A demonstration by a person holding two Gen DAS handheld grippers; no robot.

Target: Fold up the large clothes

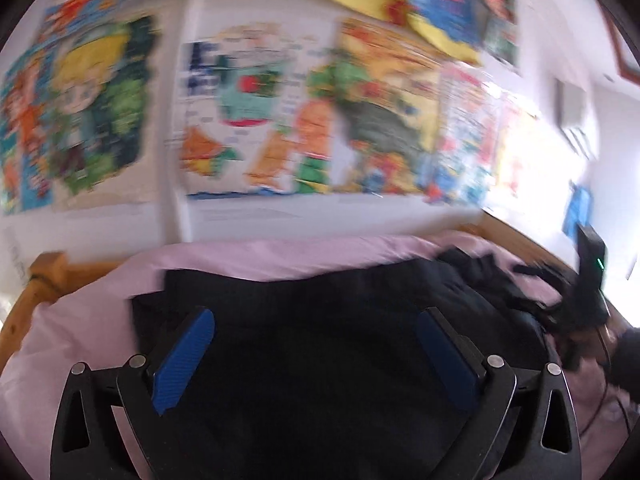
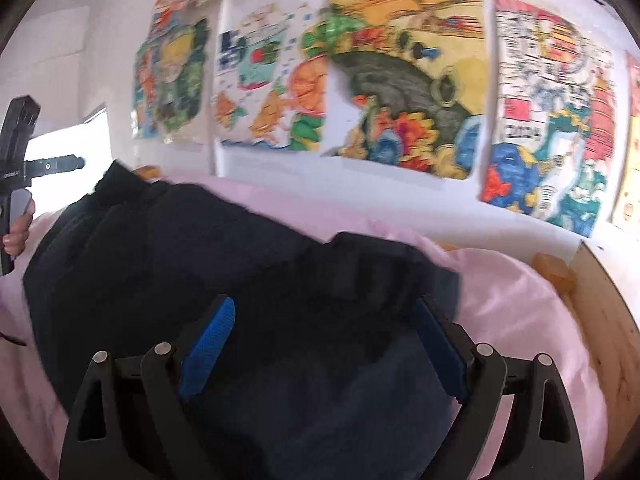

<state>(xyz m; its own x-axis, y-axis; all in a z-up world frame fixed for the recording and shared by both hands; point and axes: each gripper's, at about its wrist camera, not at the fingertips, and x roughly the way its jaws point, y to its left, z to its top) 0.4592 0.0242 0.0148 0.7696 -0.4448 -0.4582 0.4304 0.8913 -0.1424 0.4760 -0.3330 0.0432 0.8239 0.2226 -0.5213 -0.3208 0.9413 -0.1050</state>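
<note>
Dark garment (image 1: 328,320): a large navy-black piece of clothing lying spread on the pink bedding (image 1: 80,320), running out ahead of both sets of jaws and beneath them.
Left gripper (image 1: 316,356): jaws spread wide, blue pads (image 1: 184,360) well apart with only the dark cloth seen between them; nothing pinched.
Right gripper (image 2: 324,348): jaws likewise wide apart, blue pads (image 2: 208,352) flanking the garment below; holding nothing.
Garment edge, right view: a thicker folded or banded edge (image 2: 384,256) shows just beyond the right-hand finger, with pink bedding past it.
Garment end, left view: bunched dark folds (image 1: 480,264) off to the right of the jaws, near the other gripper's body.
Seen only in left view: the right gripper's black housing with a small green light (image 1: 598,263), far right.
Seen only in right view: the left gripper's black body (image 2: 16,152) and the fingers (image 2: 18,232) of the hand holding it, at the far left edge.
Wooden bed frame (image 2: 612,320): borders the bedding.
Wall drawings (image 2: 400,80): colourful sheets on the white wall ahead of both jaws; blurred in the left view.
</note>
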